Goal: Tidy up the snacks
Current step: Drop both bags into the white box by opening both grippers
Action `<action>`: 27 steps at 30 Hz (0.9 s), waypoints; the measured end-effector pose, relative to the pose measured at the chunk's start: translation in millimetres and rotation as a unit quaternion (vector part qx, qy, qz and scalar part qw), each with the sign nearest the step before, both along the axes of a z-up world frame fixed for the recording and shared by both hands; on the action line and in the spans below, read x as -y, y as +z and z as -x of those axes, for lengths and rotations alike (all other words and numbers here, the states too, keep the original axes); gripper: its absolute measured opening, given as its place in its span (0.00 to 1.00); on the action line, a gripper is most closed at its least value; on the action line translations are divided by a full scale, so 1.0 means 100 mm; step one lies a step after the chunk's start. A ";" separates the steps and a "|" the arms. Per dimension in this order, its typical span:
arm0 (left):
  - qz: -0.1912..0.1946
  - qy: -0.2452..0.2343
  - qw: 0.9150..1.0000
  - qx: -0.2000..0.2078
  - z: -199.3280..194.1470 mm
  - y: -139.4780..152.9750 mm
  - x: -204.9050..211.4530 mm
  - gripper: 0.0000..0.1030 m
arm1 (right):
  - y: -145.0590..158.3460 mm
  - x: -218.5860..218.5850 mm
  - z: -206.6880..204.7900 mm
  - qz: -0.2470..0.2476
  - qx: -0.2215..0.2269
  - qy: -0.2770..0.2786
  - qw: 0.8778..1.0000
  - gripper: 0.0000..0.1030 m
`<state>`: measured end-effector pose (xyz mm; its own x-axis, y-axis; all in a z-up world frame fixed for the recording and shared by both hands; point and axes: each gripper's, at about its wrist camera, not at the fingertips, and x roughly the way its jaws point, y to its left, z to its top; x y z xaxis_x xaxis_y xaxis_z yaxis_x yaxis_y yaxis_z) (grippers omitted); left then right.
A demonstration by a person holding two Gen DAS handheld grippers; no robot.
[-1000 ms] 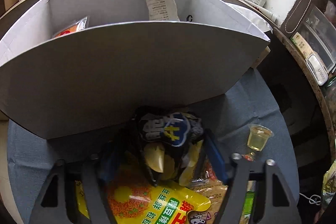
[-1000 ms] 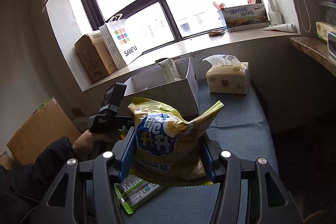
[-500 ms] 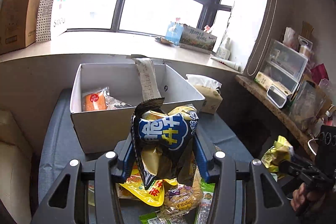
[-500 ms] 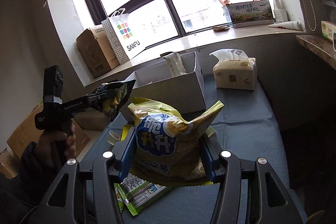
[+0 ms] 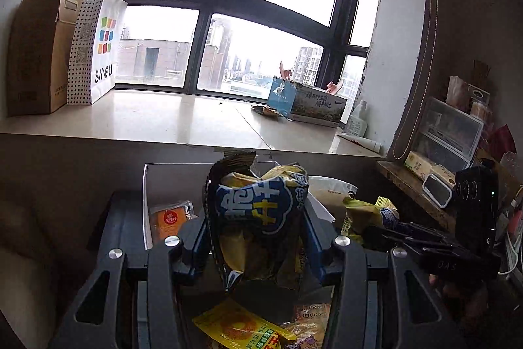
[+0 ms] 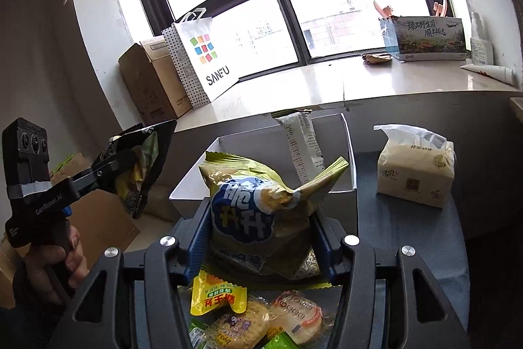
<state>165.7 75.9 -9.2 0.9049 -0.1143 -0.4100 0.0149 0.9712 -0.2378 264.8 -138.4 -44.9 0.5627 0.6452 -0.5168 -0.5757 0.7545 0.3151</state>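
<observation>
My left gripper (image 5: 256, 234) is shut on a dark chip bag (image 5: 258, 211) with a blue logo, held up in the air in front of the white box (image 5: 146, 185). In the right wrist view that left gripper (image 6: 127, 165) hangs at the left with the dark bag (image 6: 147, 159) in it. My right gripper (image 6: 261, 237) is shut on a yellow-green chip bag (image 6: 258, 205), just short of the white box (image 6: 350, 159). An orange packet (image 5: 168, 219) lies in the box and a tall white packet (image 6: 302, 146) stands in it.
Several loose snack packets (image 6: 217, 296) lie on the blue cloth below the grippers. A tissue pack (image 6: 415, 172) stands right of the box. A window sill with a paper bag (image 6: 202, 61), cardboard boxes and a printed box runs behind. A person's hand (image 6: 70, 254) holds the left gripper.
My left gripper has risen with the dark bag from low against the box front to well above the table. My right gripper has shifted sideways with the yellow-green bag, closer to the box.
</observation>
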 end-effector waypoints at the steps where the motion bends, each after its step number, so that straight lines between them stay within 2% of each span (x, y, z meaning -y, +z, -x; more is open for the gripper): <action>1: -0.002 0.004 1.000 -0.004 -0.13 0.02 -0.02 0.52 | 0.04 -0.08 -0.14 0.006 0.001 -0.005 1.000 0.58; 3: -0.005 0.008 1.000 -0.015 -0.39 0.04 -0.05 0.52 | 0.10 -0.21 -0.42 -0.001 -0.007 0.000 1.000 0.58; 5: -0.022 0.014 0.999 -0.024 -0.64 0.06 -0.05 0.52 | 0.12 -0.35 -0.67 0.011 -0.016 -0.010 1.000 0.58; 7: -0.021 0.018 0.999 -0.033 -0.85 0.05 -0.07 0.52 | 0.13 -0.46 -0.89 0.020 -0.019 -0.020 0.999 0.58; 11: -0.023 0.036 0.998 -0.051 -1.16 -0.01 -0.12 0.53 | 0.13 -0.69 -1.20 0.091 -0.002 -0.048 0.995 0.58; 12: -0.023 0.039 0.997 -0.060 -1.23 -0.04 -0.14 0.56 | 0.11 -0.72 -1.26 0.096 -0.008 -0.046 0.994 0.58; 14: -0.016 0.038 0.996 -0.085 -1.34 -0.13 -0.18 0.72 | 0.06 -0.77 -1.36 0.095 -0.027 -0.038 0.994 0.63; 15: -0.015 0.046 0.994 -0.096 -1.36 -0.18 -0.22 0.93 | 0.03 -0.79 -1.40 0.097 -0.038 -0.034 0.994 0.79; 16: -0.013 0.059 0.993 -0.098 -1.35 -0.22 -0.26 1.00 | -0.01 -0.80 -1.42 0.105 -0.042 -0.040 0.993 1.00; 18: -0.002 0.069 0.993 -0.099 -1.30 -0.28 -0.36 1.00 | -0.03 -0.79 -1.39 0.111 -0.026 -0.060 0.992 1.00; 20: 0.011 0.063 0.992 -0.106 -1.25 -0.34 -0.44 1.00 | -0.07 -0.78 -1.38 0.106 -0.034 -0.054 0.992 1.00; 22: 0.005 0.068 0.991 -0.111 -1.19 -0.37 -0.47 1.00 | -0.10 -0.75 -1.35 0.100 -0.038 -0.058 0.993 1.00; 27: 0.003 0.058 0.994 -0.097 -0.93 -0.33 -0.46 1.00 | 0.01 -0.62 -1.19 0.050 -0.032 -0.054 0.997 1.00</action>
<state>258.5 121.7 -42.5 0.8164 -0.0167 -0.5772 -0.1443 0.9620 -0.2320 383.4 -76.2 -43.9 0.5910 0.5259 -0.6116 -0.4701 0.8407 0.2686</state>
